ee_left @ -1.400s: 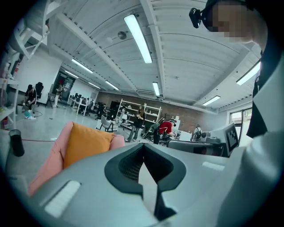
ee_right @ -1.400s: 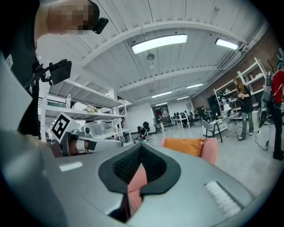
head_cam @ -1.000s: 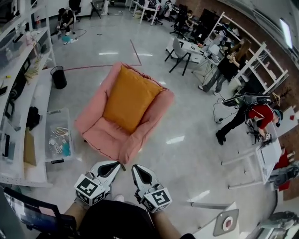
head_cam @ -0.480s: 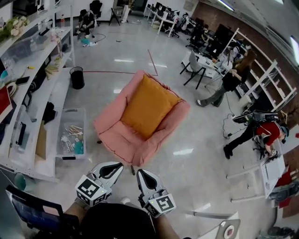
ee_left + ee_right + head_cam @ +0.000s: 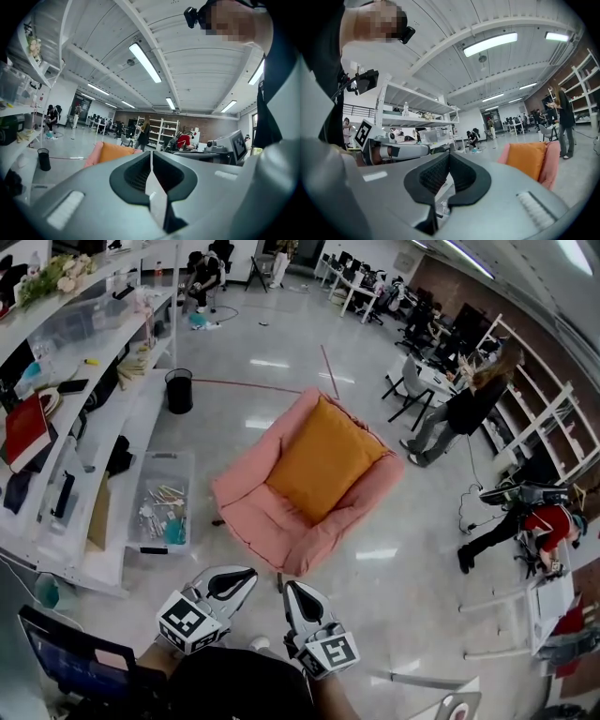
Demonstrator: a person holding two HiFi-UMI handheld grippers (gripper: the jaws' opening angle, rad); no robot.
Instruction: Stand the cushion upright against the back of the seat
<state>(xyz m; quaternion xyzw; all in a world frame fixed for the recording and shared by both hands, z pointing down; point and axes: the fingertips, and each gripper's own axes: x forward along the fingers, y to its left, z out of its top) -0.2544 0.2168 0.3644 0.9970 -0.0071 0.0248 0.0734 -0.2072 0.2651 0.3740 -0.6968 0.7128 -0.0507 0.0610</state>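
Your left tool (image 5: 234,579) and right tool (image 5: 296,594) closed, empty, clear of armchair (image 5: 251,514); cushion (image 5: 323,460) upright against back, task looks done.

A plump, square orange cushion (image 5: 323,460) is standing propped against the back of a pink fabric armchair (image 5: 255,521), with its lower edge sitting on the seat and its top edge reaching about the top of the backrest. It is filling most of the space between the two padded arms. The armchair is standing at an angle on the glossy pale floor (image 5: 398,592)
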